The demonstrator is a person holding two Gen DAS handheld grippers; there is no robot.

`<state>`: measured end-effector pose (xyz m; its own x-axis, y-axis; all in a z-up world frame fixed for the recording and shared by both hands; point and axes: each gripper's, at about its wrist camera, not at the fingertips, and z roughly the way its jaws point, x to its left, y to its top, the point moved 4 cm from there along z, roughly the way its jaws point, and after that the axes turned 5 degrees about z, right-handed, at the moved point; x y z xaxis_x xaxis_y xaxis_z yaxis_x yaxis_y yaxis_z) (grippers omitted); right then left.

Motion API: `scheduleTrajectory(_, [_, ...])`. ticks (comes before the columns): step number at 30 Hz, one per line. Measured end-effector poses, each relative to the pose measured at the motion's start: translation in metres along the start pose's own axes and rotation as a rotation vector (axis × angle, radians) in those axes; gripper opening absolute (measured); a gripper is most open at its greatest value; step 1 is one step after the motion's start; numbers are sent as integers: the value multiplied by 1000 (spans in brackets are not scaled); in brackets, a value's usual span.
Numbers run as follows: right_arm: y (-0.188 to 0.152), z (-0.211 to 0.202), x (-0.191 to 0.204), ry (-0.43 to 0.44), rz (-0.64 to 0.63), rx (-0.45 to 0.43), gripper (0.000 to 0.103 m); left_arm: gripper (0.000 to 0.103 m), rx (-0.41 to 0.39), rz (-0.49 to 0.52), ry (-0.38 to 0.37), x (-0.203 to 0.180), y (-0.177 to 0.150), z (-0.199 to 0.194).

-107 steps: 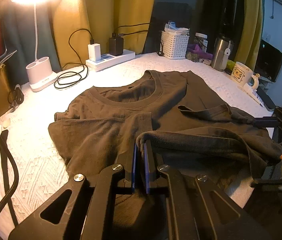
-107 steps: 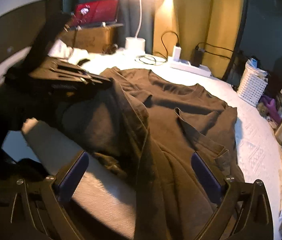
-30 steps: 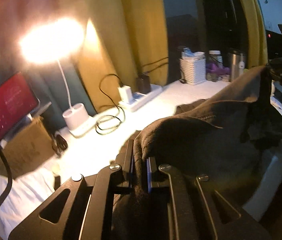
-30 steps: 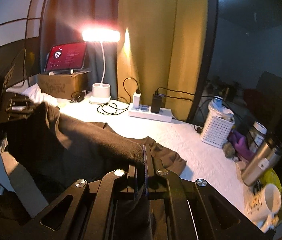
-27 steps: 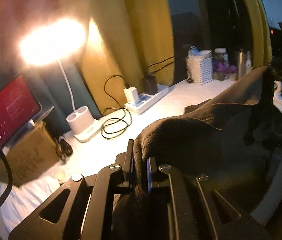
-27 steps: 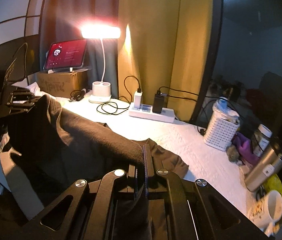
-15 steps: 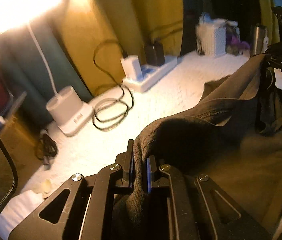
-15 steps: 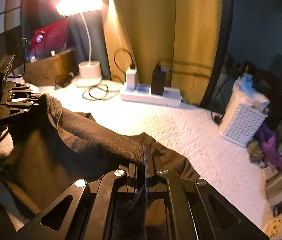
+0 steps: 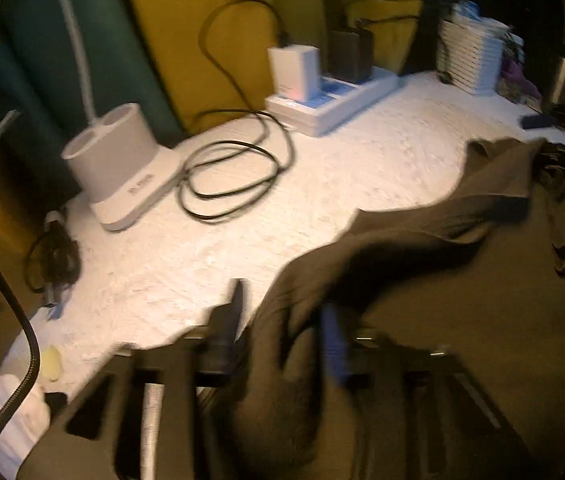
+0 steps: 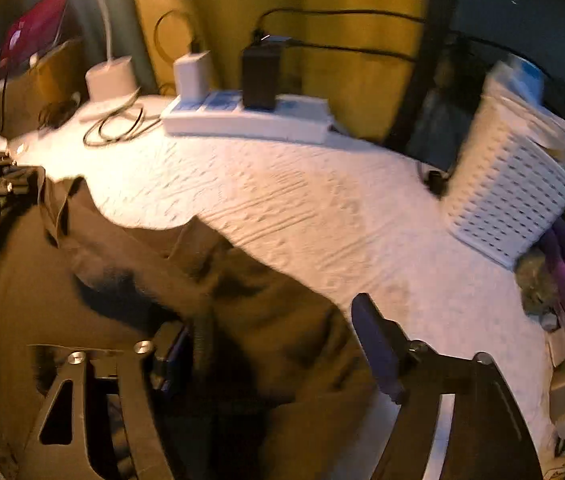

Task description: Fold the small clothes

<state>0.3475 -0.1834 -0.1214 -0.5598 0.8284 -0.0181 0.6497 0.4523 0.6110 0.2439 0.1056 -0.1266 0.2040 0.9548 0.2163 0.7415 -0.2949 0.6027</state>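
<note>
Brown shirt [image 9: 462,320] lies on white desk [image 9: 242,208], far edge draped forward as fold. Left claw [image 9: 282,320] and right claw [image 10: 278,340] spread, jaws just opening, cloth slack between them, unpinched; likely releasing to set fold.

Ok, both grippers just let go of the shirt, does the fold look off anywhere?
Yes. The brown shirt has landed bunched: its far edge is wavy and ridged rather than flat on the white cloth, and fabric still lies humped between the left gripper fingers.
</note>
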Motion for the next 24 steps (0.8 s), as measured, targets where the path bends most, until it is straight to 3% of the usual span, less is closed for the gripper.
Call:
scheduleTrajectory(1, [-1,-4,-2,-13,-5,-6,76,63,-7,-23,9,5,1,-3])
scheduleTrajectory(6, [-7,-41,-8,-99,-28,-61,76,64,-63,-105,63,28,3,-32])
scheduleTrajectory(10, [-13,-68,-10,-120,-20,-92,79,64,-101,-145,75,38,-5,-56])
scheduleTrajectory(12, [-14,-79,-7,-116,-14,-113,89,64,-107,-159,63,37,-15,-64])
scheduleTrajectory(24, [-38,-140,14,-130,9,-160,92,64,-78,-217,-36,11,-73,-73])
